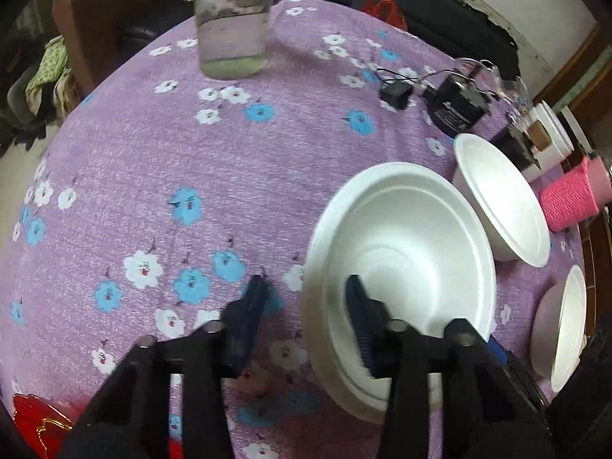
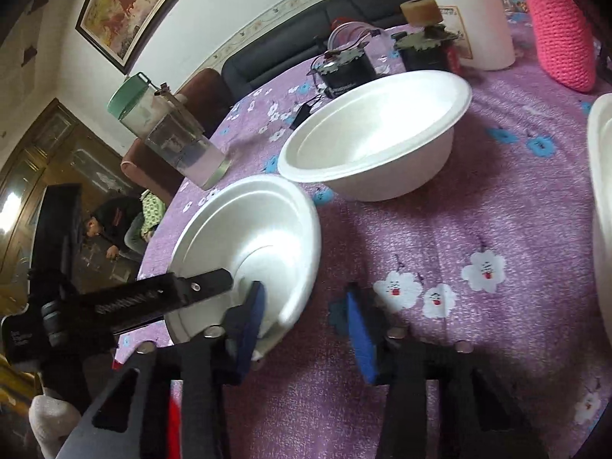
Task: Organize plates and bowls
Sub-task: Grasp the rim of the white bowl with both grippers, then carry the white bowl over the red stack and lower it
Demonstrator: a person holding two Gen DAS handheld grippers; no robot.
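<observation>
Beside water jar (image 1: 231, 26), both grippers straddle tilted foam bowl (image 1: 401, 267) rim, seemingly unclamped.

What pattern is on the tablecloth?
The tablecloth is purple with white and blue flowers, clearest in the left wrist view.

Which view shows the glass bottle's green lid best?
The right wrist view: the glass bottle appears whole, green lid included. In the left wrist view the bottle is cut off at the top edge, so the lid is out of frame.
</observation>
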